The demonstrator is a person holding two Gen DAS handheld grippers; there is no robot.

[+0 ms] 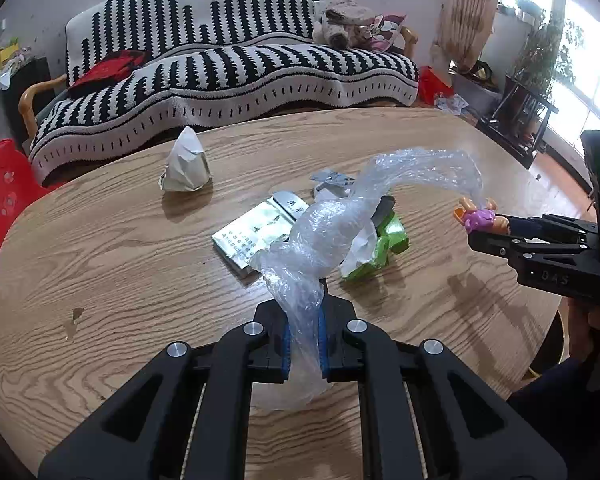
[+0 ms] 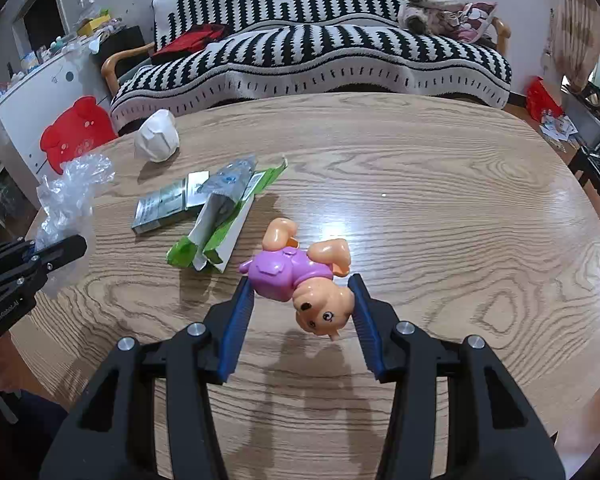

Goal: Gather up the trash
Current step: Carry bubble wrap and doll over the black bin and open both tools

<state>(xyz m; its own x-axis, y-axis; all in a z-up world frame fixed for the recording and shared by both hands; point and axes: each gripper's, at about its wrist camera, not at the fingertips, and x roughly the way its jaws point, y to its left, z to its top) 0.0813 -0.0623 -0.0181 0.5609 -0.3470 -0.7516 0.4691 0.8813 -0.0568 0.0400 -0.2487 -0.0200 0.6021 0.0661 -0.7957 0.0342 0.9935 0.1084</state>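
Observation:
My left gripper [image 1: 303, 336] is shut on a clear plastic bag [image 1: 332, 232] and holds it above the wooden table [image 1: 140, 248]; the bag also shows in the right wrist view [image 2: 72, 192]. My right gripper [image 2: 303, 312] is shut on a small pink-and-purple toy pig [image 2: 300, 276], held above the table; the toy also shows in the left wrist view [image 1: 480, 218]. On the table lie a crumpled white paper [image 1: 186, 166], a flat grey box [image 1: 256, 236] and a torn green wrapper [image 1: 380, 244].
A striped black-and-white sofa [image 1: 220, 64] stands behind the table. A red bear-shaped stool [image 1: 4, 188] stands at the left. Plants and a dark stand [image 1: 532, 80] are by the window at the right.

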